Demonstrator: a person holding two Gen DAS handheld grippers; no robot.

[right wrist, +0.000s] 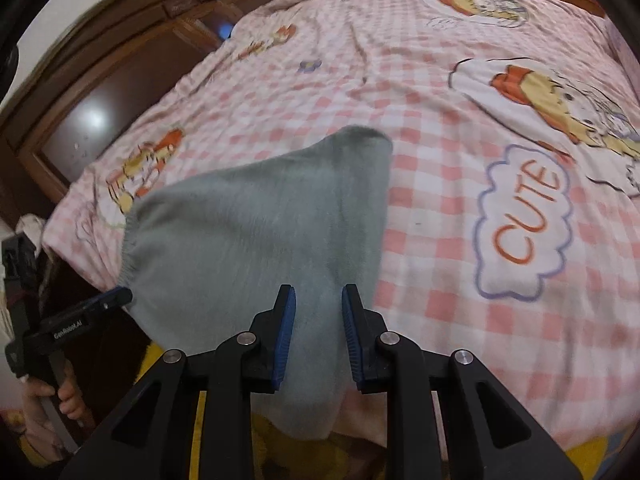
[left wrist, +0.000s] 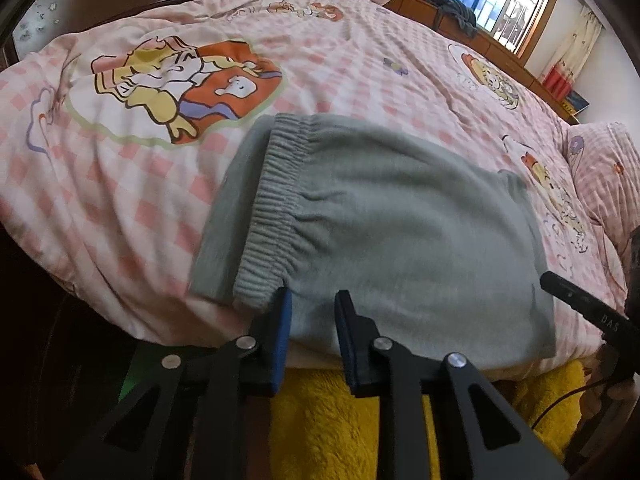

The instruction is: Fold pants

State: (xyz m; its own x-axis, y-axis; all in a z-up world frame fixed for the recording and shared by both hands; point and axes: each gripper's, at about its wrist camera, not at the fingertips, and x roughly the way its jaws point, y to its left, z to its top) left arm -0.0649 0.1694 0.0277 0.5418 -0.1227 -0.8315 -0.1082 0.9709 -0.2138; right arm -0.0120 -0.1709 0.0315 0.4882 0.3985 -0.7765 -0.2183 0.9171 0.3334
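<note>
The grey pants (left wrist: 400,220) lie folded near the front edge of the bed, with the elastic waistband (left wrist: 276,200) on the left. My left gripper (left wrist: 314,300) stands open at the near edge of the cloth, just right of the waistband corner, and its blue pads do not press on anything. In the right wrist view the pants (right wrist: 260,220) taper to a far corner, and their near end droops over the bed edge. My right gripper (right wrist: 318,296) is open, with that drooping cloth lying between its jaws without being pinched. The left gripper (right wrist: 116,296) shows at the waistband side.
A pink checked quilt (left wrist: 360,60) with cartoon prints covers the bed, and a matching pillow (left wrist: 600,160) lies at the right. Yellow fleece (left wrist: 320,420) hangs below the bed edge. Dark wooden furniture (right wrist: 120,60) stands to the left. A person's hand (right wrist: 68,400) holds the left gripper's handle.
</note>
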